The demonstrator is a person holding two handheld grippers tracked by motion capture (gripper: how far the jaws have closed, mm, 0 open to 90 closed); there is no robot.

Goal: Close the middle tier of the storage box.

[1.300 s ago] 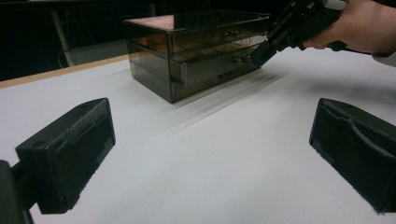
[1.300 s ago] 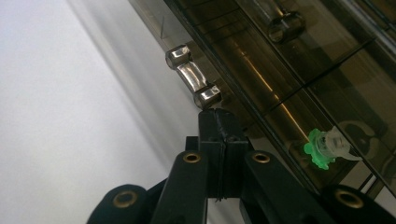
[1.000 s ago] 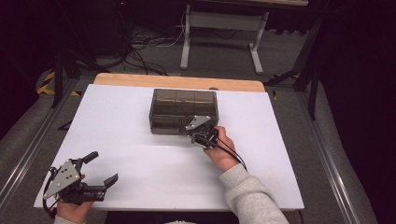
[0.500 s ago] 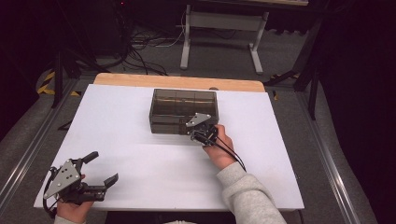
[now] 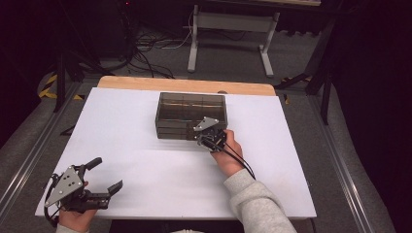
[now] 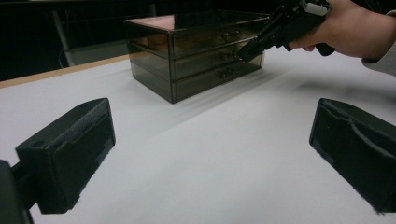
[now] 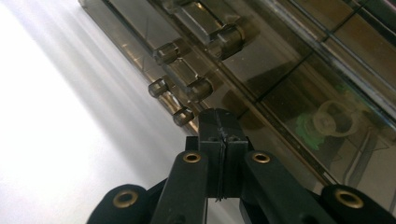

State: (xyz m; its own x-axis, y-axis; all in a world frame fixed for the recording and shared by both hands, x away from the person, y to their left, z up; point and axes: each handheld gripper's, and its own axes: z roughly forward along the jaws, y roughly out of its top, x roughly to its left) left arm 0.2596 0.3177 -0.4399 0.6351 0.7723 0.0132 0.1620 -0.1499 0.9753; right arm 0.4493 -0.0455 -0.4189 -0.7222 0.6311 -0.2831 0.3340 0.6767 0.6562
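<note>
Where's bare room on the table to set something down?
White tabletop lies bare between the smoky clear-plastic drawer box and the open left gripper. Bare strips also flank the box toward both side edges, and lie between it and the far wooden edge. Crowded spot: the box's front, where the shut right gripper sits at the drawer handles.

The left gripper (image 5: 104, 174) sits at the table's near left corner, jaws spread wide, hand (image 5: 73, 218) beneath it. The right gripper (image 5: 200, 139) (jaws pressed together) points away from the person, seemingly mid-table, the sleeved forearm (image 5: 257, 204) angling in from the near edge.
</note>
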